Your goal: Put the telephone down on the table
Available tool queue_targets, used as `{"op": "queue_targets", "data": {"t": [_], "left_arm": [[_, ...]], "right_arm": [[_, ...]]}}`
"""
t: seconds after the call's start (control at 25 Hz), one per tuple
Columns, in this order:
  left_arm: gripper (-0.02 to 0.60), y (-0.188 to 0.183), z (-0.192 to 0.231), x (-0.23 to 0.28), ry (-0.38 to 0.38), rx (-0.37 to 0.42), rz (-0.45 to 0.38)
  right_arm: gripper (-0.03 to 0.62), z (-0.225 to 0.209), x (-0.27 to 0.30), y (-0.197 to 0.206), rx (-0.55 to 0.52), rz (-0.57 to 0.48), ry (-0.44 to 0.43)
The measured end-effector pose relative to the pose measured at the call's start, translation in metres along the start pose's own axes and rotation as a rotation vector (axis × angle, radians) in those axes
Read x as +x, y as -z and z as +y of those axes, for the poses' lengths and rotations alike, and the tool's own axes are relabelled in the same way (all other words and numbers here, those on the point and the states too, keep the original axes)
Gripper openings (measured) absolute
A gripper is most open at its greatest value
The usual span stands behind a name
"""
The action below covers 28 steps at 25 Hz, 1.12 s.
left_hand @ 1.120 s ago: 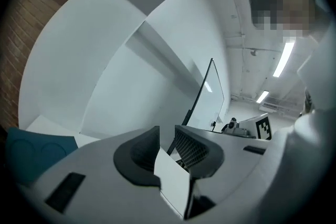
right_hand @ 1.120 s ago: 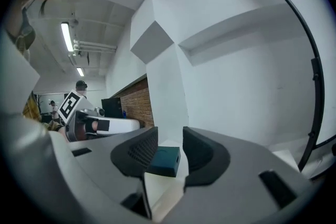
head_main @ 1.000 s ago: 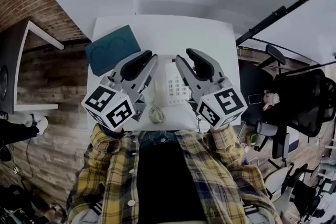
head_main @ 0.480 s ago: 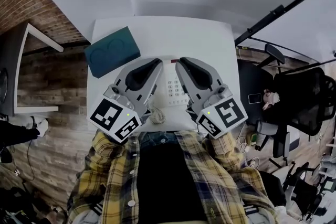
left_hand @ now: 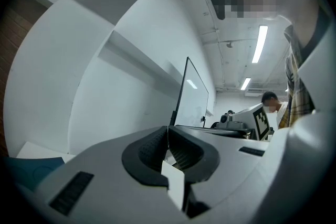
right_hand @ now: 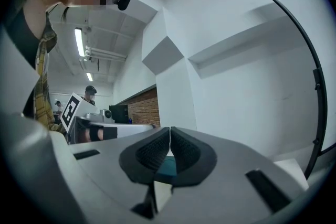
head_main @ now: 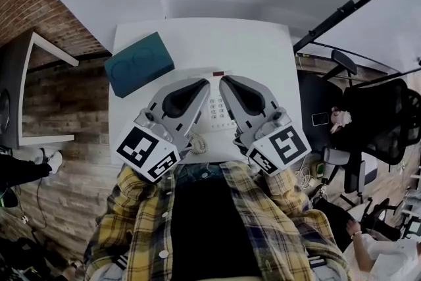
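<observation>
The white telephone [head_main: 217, 108] lies on the white table [head_main: 217, 43] near its front edge, keypad up, with its coiled cord [head_main: 197, 143] at the front. Much of it is hidden under the two grippers. My left gripper [head_main: 205, 81] [left_hand: 168, 131] is held level above the phone's left side, shut and empty. My right gripper [head_main: 223, 79] [right_hand: 170, 131] is held over the phone's right side; its jaws have just been closing and now meet with nothing between them. The two tips point toward each other, almost touching.
A teal box [head_main: 139, 64] lies on the table's left rear part. Black office chairs [head_main: 375, 122] and a black pole [head_main: 348, 10] stand to the right of the table. A white-edged stand [head_main: 39, 76] is at the left. My plaid shirt fills the bottom.
Both grippers' jaws have closed. Their tips have swung inward over the telephone and now nearly meet; the marker cubes shifted slightly toward the centre.
</observation>
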<state>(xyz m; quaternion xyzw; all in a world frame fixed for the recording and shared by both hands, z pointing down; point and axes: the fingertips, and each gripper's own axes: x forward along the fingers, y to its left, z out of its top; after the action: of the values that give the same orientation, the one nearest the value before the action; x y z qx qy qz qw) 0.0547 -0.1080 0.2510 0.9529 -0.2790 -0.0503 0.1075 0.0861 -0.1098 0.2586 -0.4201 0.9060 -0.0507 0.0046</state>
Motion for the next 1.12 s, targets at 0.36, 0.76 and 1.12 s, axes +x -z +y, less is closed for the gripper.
{"op": "queue_targets", "data": {"t": [0.36, 0.76, 1.12], "left_arm": [[0.020, 0.0057, 0.0002, 0.0020, 0.016, -0.015, 0.015], [0.020, 0.0047, -0.0002, 0.0025, 0.016, -0.010, 0.014], [0.020, 0.0065, 0.0002, 0.0046, 0.013, -0.014, 0.018]], "right_arm": [[0.025, -0.0033, 0.0013, 0.0088, 0.003, 0.015, 0.016], [0.025, -0.0032, 0.0038, 0.0092, -0.005, 0.023, 0.008], [0.025, -0.0050, 0.0048, 0.0096, -0.014, 0.029, 0.003]]}}
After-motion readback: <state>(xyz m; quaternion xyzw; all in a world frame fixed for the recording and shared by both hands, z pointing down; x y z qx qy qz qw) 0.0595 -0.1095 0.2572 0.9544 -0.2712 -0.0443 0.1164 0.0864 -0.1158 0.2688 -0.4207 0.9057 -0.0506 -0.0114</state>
